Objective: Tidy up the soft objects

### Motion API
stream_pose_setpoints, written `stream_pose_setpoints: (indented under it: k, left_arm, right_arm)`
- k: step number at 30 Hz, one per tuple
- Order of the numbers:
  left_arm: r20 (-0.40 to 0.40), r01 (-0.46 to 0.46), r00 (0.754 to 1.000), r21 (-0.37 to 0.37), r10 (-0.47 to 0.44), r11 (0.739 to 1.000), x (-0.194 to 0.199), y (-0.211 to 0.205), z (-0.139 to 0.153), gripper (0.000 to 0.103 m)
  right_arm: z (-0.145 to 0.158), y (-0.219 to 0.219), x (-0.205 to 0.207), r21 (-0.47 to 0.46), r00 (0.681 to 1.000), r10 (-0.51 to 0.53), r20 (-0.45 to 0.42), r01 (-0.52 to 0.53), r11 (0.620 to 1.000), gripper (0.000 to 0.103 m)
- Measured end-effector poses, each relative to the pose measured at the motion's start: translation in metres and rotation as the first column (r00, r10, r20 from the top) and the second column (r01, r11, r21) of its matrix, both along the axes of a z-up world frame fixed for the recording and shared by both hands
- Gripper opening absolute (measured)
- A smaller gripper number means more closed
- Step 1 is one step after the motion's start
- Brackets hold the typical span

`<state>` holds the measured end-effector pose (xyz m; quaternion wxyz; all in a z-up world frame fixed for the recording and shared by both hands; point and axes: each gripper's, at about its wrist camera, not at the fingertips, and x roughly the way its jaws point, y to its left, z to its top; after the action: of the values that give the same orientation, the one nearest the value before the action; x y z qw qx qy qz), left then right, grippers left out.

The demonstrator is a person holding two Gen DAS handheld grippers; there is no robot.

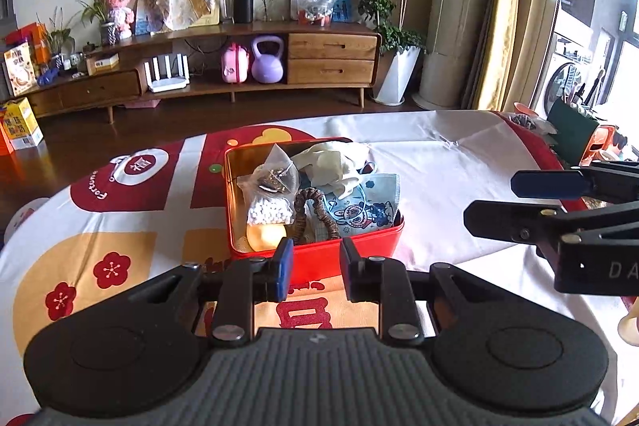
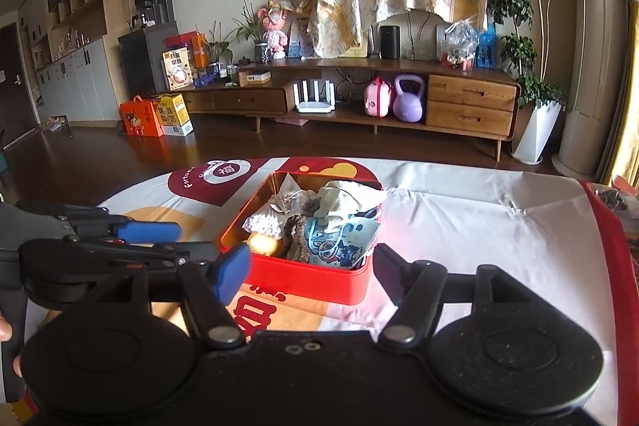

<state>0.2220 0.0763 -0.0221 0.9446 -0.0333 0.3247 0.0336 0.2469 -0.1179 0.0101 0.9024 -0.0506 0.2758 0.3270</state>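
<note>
Two tongs are in my hands, and both stand apart from the red tin (image 1: 319, 246), which sits on the printed tablecloth (image 1: 439, 186) in front of me. My left gripper (image 1: 315, 266) has its jaws parted by a modest gap, the blue pads facing each other with nothing between them; seen from its own camera, the near wall of the tin lies just beyond its tips. My right gripper (image 2: 311, 266) is spread wider, one blue-padded finger at the left and one dark finger at the right, and it too grips nothing; the tin's near corner shows in the gap between them, but past the tips and not in them. In the left camera the right gripper reaches in from the right edge, well clear of the tin; in the right camera the left gripper comes in from the left edge, near the tin's left corner. All the soft things lie heaped inside the tin: a pale crumpled glove (image 1: 335, 158) toward the back, a blue cartoon face mask (image 1: 359, 206) draped at the right side with its edge over the rim, a brown scrunchie (image 1: 315, 214) beside it in the middle, a clear sachet of dried bits (image 1: 275, 174) at the back left, a small bag of white beads (image 1: 267, 212) below that, and a yellow sponge-like lump (image 1: 265, 236) in the near left corner.
</note>
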Motion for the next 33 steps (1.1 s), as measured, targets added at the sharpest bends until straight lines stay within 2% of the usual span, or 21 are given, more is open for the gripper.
stream_pose_setpoints:
  k: [1,3,6,11,13,14,21,25,33]
  left_arm:
    - [0.008,-0.002,1.000,0.009,0.002,1.000,-0.004,-0.002,0.001,0.048]
    - [0.036,-0.003,0.999,0.020,0.002,1.000,-0.012,-0.005,0.004,0.073]
    - [0.062,0.002,0.998,0.049,-0.005,0.999,-0.024,-0.013,0.008,0.074]
    - [0.078,-0.008,0.997,0.041,0.005,0.999,-0.041,-0.018,0.013,0.075]
    - [0.091,-0.008,0.996,0.028,0.006,1.000,-0.050,-0.019,0.015,0.084]
    - [0.097,-0.012,0.995,0.025,0.009,1.000,-0.054,-0.019,0.016,0.084]
    - [0.103,-0.036,0.994,-0.020,0.037,0.999,-0.074,-0.017,0.020,0.086]
    - [0.112,-0.061,0.992,-0.034,0.065,0.998,-0.085,-0.014,0.020,0.103]
    - [0.086,-0.097,0.991,-0.050,0.101,0.994,-0.097,-0.013,0.018,0.103]
  right_arm:
    - [0.000,-0.002,-0.004,0.001,1.000,-0.002,0.010,0.002,1.000,0.071]
    - [0.001,-0.006,-0.012,0.008,1.000,0.004,0.024,-0.004,1.000,0.074]
    - [0.001,-0.012,-0.022,0.026,0.999,0.004,0.032,-0.005,1.000,0.080]
    - [0.001,-0.026,-0.040,0.066,0.998,-0.016,0.053,0.013,0.998,0.095]
    - [0.001,-0.030,-0.047,0.069,0.998,-0.022,0.062,0.018,0.997,0.100]
    - [0.000,-0.032,-0.051,0.067,0.997,-0.023,0.072,0.018,0.998,0.103]
    - [0.002,-0.047,-0.066,0.110,0.993,-0.063,0.097,0.052,0.993,0.103]
    - [-0.004,-0.055,-0.068,0.128,0.991,-0.106,0.086,0.095,0.987,0.103]
    - [-0.013,-0.060,-0.078,0.155,0.987,-0.150,0.052,0.141,0.978,0.103]
